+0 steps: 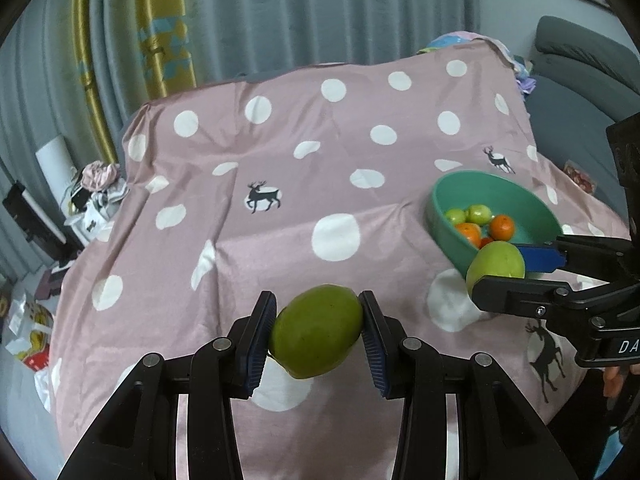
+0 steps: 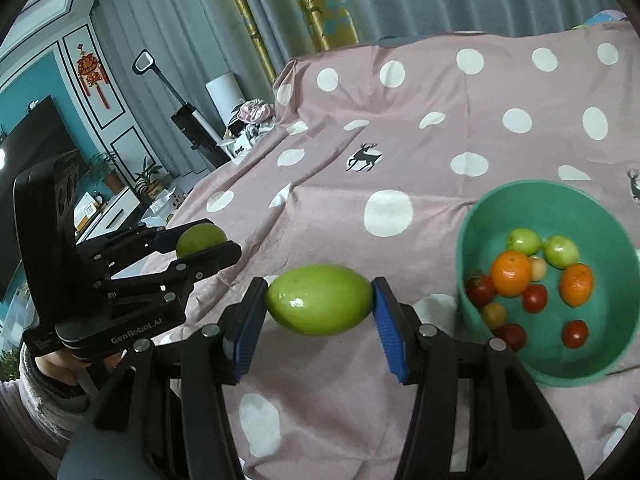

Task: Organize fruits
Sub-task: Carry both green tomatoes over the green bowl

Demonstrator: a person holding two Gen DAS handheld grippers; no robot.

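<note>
Both grippers clamp smooth oval green mangoes: left gripper (image 1: 320,332), right gripper (image 2: 319,300).

Two grippers: left gripper (image 1: 319,330), right gripper (image 2: 319,300). Two large green mangoes, one per gripper: (image 1: 316,330) and (image 2: 319,299). One teal bowl (image 2: 600,216), at right, held two oranges (image 2: 511,273), two small green fruits (image 2: 523,241), four red tomatoes (image 2: 535,298) and two yellowish fruits (image 2: 494,314).

The cloth (image 1: 280,264) is pink with white dots and dark deer prints. The bowl (image 2: 600,216) is teal, holding orange, green and red fruit. Both mangoes (image 1: 318,330) (image 2: 320,299) are green, between blue pads (image 2: 390,328).
</note>
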